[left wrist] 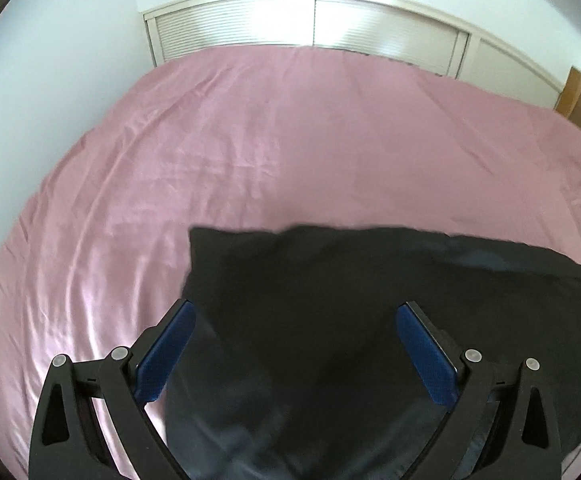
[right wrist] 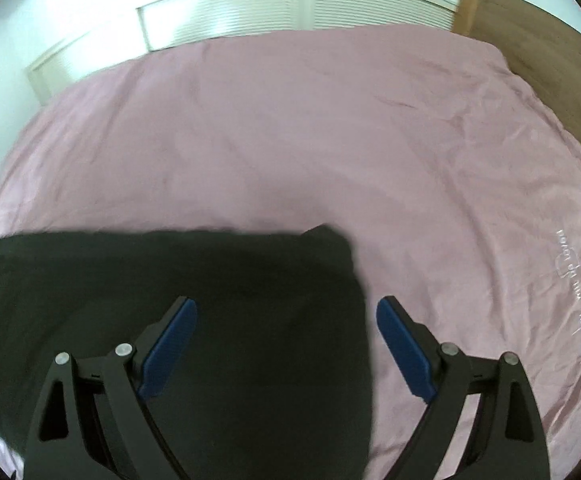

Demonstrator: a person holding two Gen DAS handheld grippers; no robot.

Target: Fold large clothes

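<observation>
A black garment [left wrist: 370, 300] lies on the near part of a bed covered with a pink sheet [left wrist: 250, 140]. It is spread as a broad dark block whose long axis runs side to side across the bed, with its far edge roughly straight and its corners pointing toward the louvred closet doors [left wrist: 370, 28] beyond the bed.

The left gripper [left wrist: 294, 312] hangs over the garment's left part, its blue-padded jaws spread wide and gripping nothing; the left pad sits at the cloth's left edge.

The right gripper [right wrist: 286, 308] is likewise wide open and empty above the garment's right end [right wrist: 210, 280], its right pad over bare sheet just beside the cloth's edge. White lettering [right wrist: 570, 280] marks the sheet farther right.
</observation>
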